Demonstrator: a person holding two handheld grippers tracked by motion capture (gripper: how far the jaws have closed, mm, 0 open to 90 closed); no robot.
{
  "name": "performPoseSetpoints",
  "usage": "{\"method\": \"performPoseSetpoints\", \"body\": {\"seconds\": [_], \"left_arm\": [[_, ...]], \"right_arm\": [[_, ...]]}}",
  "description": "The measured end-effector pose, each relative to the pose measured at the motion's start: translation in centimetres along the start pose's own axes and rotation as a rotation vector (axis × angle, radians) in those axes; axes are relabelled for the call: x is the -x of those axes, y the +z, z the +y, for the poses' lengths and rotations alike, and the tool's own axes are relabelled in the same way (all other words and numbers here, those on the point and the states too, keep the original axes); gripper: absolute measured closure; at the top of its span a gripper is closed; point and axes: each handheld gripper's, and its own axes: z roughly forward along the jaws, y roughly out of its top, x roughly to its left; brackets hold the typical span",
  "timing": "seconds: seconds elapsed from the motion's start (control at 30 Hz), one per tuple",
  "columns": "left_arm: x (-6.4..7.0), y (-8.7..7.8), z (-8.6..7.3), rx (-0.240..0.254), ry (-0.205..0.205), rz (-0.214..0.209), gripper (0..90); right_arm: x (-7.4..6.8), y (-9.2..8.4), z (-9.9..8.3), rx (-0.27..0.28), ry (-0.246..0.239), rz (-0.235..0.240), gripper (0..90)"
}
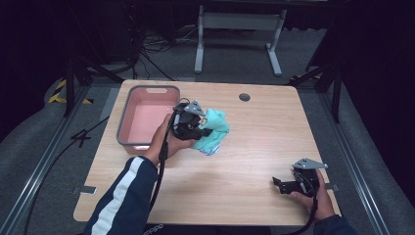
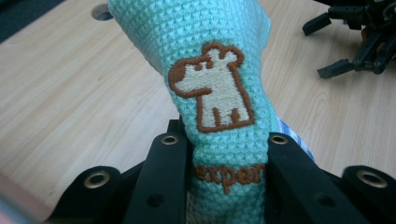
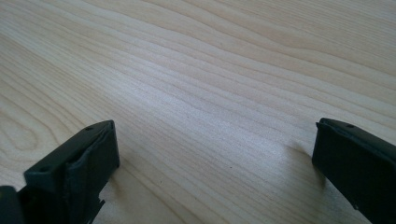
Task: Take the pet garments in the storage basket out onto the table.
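Two sets of tongs are in my hands over a pale wooden bench (image 1: 254,147) with rounded corners and a small round hole (image 1: 244,97) near its far edge. Toward the far left corner sits a grey tub (image 1: 128,117) with a pink inside, lying along the bench's left side. Just beside the tub's right wall, my left tongs (image 1: 204,131) are clenched on a mint-green knitted cloth (image 1: 215,128), which bunches up between the tub and the middle of the bench. In the left gripper view the cloth (image 2: 219,60) rises between the two black jaws, pinched tight on both sides, and it bears a stitched cream dog with a brown outline (image 2: 214,86) and brown lettering (image 2: 229,173) lower down, partly hidden by the jaws. A bit of blue-and-white checked fabric (image 2: 292,135) peeks out behind the cloth. My right tongs (image 1: 277,182) hang near the bench's near right corner, well apart from the cloth, released, the jaws spread wide over bare wood in the right gripper view (image 3: 215,154).
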Motion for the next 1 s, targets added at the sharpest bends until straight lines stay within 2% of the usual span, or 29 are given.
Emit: {"method": "performPoseSetpoints", "body": {"seconds": [0.1, 0.33, 0.43, 0.53, 0.57, 0.6, 0.7, 0.87, 1.0], "left_arm": [[0.3, 1.3, 0.0, -0.015, 0.006, -0.023, 78.1], [0.9, 5.0, -0.7, -0.054, -0.017, -0.063, 78.1], [0.7, 6.6, -1.2, -0.056, -0.052, -0.09, 78.1], [0.8, 7.9, -1.6, -0.079, -0.069, -0.102, 78.0], [0.8, 7.9, -1.6, -0.079, -0.069, -0.102, 78.0], [0.8, 8.8, -2.0, -0.087, -0.087, -0.107, 78.0], [0.7, 9.3, -2.3, -0.084, -0.11, -0.125, 78.0], [0.8, 10.4, -2.8, -0.117, -0.114, -0.111, 77.5], [1.0, 11.0, -3.1, -0.117, -0.128, -0.116, 77.1]], "right_arm": [[0.0, 0.0, 0.0, 0.0, 0.0, 0.001, 0.8], [0.0, 0.0, 0.0, 0.0, 0.0, 0.0, 0.8], [0.0, 0.0, 0.0, 0.0, 0.0, 0.0, 0.8], [0.0, 0.0, 0.0, 0.0, 0.0, 0.0, 0.8], [0.0, 0.0, 0.0, 0.0, 0.0, 0.0, 0.8], [0.0, 0.0, 0.0, -0.001, 0.003, 0.001, 0.8], [0.0, 0.0, 0.0, -0.001, 0.003, 0.001, 0.8], [0.0, 0.0, 0.0, -0.001, 0.002, 0.0, 0.8], [0.0, 0.0, 0.0, -0.001, 0.002, 0.0, 0.8]]}}
